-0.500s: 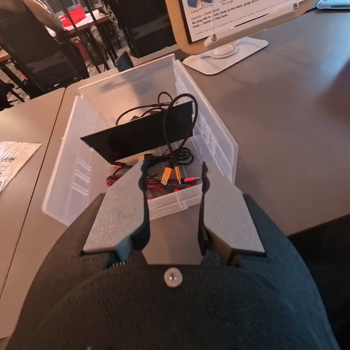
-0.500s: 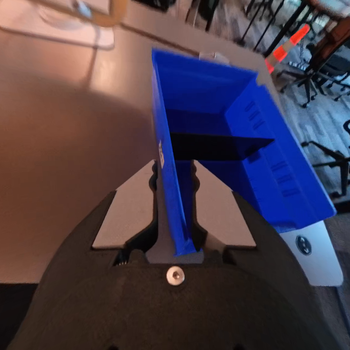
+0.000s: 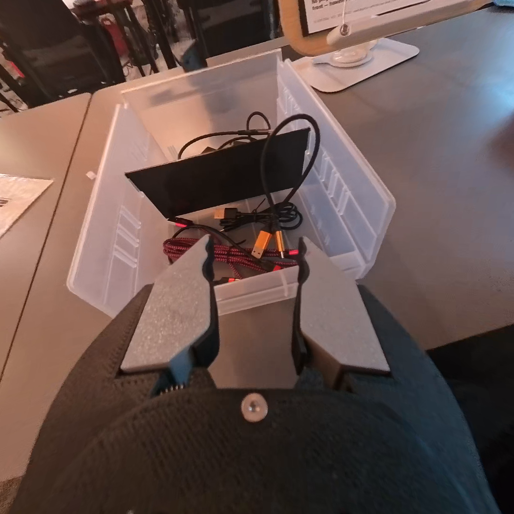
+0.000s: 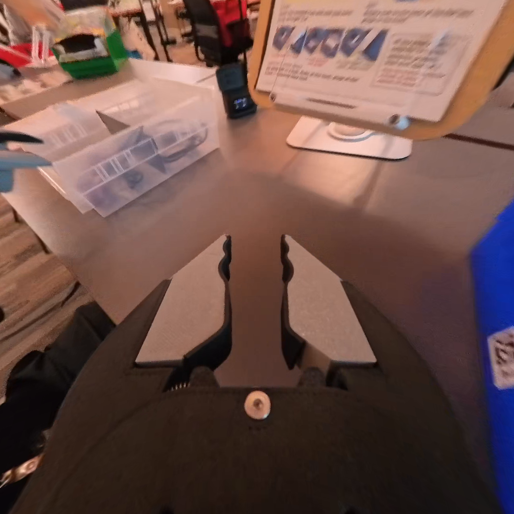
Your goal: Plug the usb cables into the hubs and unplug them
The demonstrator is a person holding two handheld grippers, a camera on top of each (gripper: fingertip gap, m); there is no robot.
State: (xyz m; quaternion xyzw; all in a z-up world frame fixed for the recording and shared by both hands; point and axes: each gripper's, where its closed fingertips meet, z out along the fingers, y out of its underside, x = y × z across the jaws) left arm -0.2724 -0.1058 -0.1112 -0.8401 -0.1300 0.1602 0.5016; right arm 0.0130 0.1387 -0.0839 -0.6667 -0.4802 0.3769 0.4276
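Left gripper (image 3: 254, 254), jaws apart and empty, hangs over the near end of the clear bin (image 3: 91, 242), aimed at the cables inside; the spread of the jaws suits a reach down onto one plug. Right gripper (image 4: 255, 257), jaws likewise apart and empty, points across the bare table (image 4: 278, 194), with the blue bin (image 4: 495, 306) at the right edge of its view.

The clear bin stands on the table and is split by a black divider (image 3: 219, 183) set aslant. The near compartment holds a red braided cable (image 3: 194, 247), a coiled black cable (image 3: 267, 219) whose loop rises over the divider, and two orange plugs (image 3: 262, 243) lying on top, within easy reach. More black cable lies behind the divider; whether a hub is among it cannot be told. The bin probably serves to keep the loose cables gathered for picking. No hub is clearly visible in either view. A framed instruction sheet (image 4: 361, 55) on a white stand (image 4: 347, 139) faces the worker, presumably for reference.

Compared with half a second earlier: the left gripper has moved closer to the clear bin with its jaws apart as before. The right gripper, then closed on the wall of the blue bin, has released it and swung left toward the open table.
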